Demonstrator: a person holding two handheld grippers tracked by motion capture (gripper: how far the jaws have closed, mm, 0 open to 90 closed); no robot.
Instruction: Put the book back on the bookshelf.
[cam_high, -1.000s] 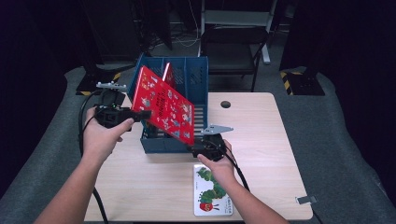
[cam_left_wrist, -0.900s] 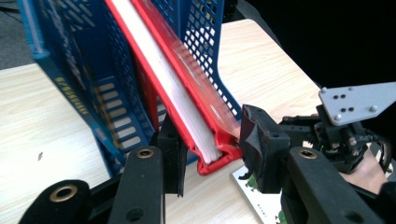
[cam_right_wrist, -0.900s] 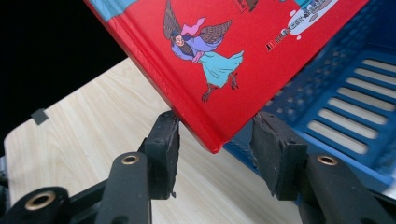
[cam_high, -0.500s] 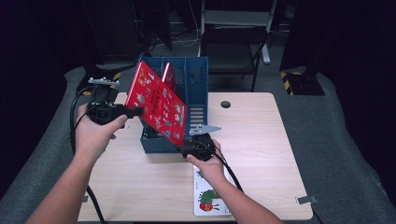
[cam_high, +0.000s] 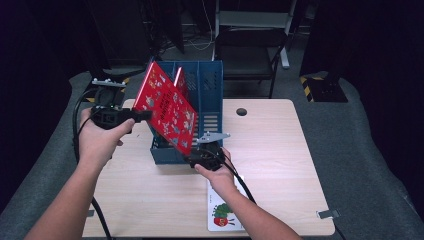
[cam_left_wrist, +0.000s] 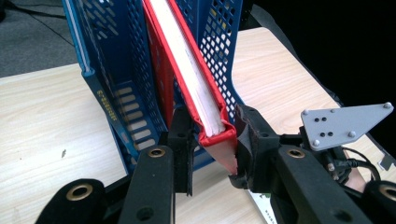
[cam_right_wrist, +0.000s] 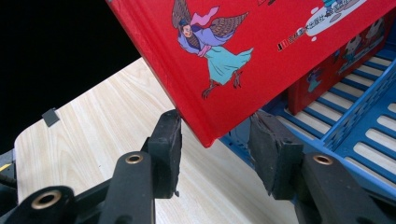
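A red picture book (cam_high: 167, 107) hangs tilted in front of a blue file rack (cam_high: 212, 95), top corner up left, bottom corner down right. My left gripper (cam_high: 142, 115) is shut on its left edge. In the left gripper view the jaws have just been closing, and the pads pinch the book's end (cam_left_wrist: 212, 133). My right gripper (cam_high: 192, 159) is open at the lower corner. In the right gripper view that corner (cam_right_wrist: 205, 135) sits between the pads (cam_right_wrist: 168, 140) with a gap on each side. A second red book (cam_high: 180, 80) stands in the rack.
A white caterpillar book (cam_high: 222, 212) lies flat near the front edge of the wooden table (cam_high: 280, 150), under my right forearm. The rack's slotted floor (cam_right_wrist: 369, 140) is just behind the book's corner. A dark chair (cam_high: 250, 50) stands beyond the table.
My right gripper has moved left along the rack's front to the red book's lower corner. The book now stands a little steeper. My left hand has stayed roughly in place.
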